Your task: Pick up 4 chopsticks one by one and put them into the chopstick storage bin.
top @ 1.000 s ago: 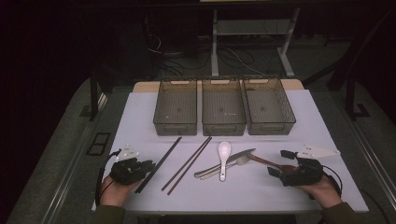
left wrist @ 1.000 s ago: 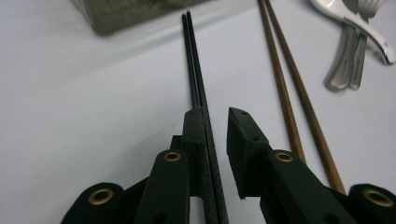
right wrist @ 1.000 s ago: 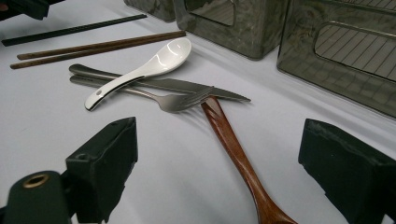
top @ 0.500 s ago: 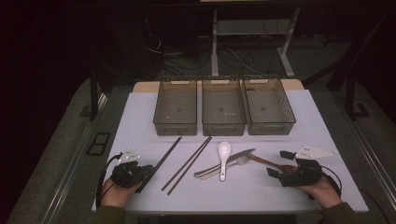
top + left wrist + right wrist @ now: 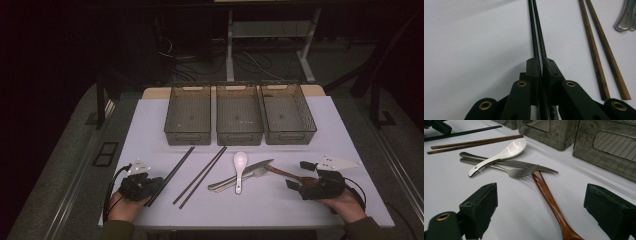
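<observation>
Two black chopsticks [image 5: 537, 35] are now getting pinched by the left gripper [image 5: 150, 186], low at the left of the high view. A second ago its jaws were standing a touch wider around the pair; they have just been closing, and in the left gripper view the two pads are pressing together on the near ends of the sticks, which are running straight up the middle of that frame. So the grasp is looking made, and I'd judge the lift toward one of the three mesh bins [image 5: 188, 116] at the centre of the high view is coming next.

Over at the lower right of the high view the right gripper [image 5: 298, 176] is sitting just where it was, jaws spread wide and pinching nothing. In the right gripper view the wooden spoon [image 5: 549, 200] is lying between those open jaws, its head tucked under the fork [image 5: 517, 172] and knife [image 5: 524, 165], with the white ceramic spoon [image 5: 501, 156] resting across them. The brown chopsticks [image 5: 601, 53] are lying untouched just right of the black pair.
</observation>
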Demonstrator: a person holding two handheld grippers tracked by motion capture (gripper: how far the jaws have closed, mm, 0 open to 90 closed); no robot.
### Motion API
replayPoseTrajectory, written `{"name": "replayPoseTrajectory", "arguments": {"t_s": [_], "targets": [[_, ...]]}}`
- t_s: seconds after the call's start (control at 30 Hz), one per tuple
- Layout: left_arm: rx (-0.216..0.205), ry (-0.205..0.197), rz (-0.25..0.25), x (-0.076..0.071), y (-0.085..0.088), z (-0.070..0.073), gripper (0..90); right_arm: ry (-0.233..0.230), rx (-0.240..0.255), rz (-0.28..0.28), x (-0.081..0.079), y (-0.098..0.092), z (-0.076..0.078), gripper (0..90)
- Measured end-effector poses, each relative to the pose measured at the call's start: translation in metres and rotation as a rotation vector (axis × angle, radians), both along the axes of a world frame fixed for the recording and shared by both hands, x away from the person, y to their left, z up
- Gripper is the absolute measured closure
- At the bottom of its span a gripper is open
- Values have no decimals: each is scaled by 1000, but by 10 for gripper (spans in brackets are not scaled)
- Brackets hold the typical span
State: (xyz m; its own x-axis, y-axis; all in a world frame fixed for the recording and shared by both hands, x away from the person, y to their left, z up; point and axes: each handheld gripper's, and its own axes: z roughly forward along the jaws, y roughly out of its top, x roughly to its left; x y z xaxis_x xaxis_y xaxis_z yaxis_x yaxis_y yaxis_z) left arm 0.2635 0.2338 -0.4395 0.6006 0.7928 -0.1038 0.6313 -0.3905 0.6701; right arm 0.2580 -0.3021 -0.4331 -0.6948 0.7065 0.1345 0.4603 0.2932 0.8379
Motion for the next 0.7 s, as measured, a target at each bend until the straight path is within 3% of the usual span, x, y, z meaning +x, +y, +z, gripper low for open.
{"name": "replayPoseTrajectory", "arguments": {"t_s": [0.7], "targets": [[43, -4, 4, 0, -2, -1, 843, -4, 0, 1, 0, 0, 0, 115]]}}
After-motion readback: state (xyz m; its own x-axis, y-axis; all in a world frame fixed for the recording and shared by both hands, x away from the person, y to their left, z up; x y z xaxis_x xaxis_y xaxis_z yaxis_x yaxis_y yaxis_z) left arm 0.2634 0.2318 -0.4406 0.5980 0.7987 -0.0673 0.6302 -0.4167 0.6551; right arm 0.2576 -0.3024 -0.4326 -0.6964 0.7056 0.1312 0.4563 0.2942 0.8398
